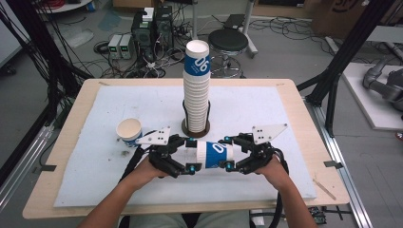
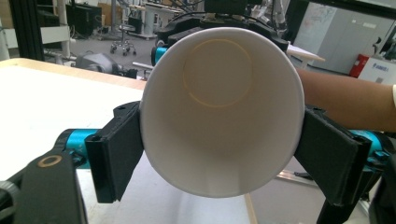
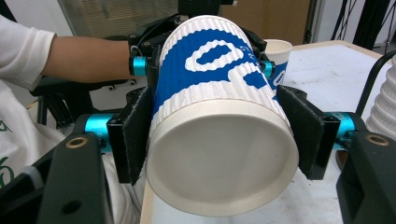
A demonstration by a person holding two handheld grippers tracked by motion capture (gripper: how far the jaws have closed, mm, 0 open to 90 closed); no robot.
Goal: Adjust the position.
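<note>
Both grippers (image 1: pixel 191 155) (image 1: pixel 228 153) level, clasping cup (image 1: pixel 215 154)

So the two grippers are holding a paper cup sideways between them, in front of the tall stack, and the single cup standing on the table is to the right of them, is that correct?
Not quite: the single cup stands to the left of the grippers, as the high view shows. The rest holds: the left gripper and right gripper hold the paper cup sideways between them, in front of the tall stack.

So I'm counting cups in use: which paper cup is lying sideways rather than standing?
The blue-and-white cup held level between the left gripper and right gripper. The single cup at left stands mouth-up, and the tall stack stands upright in its holder.
</note>
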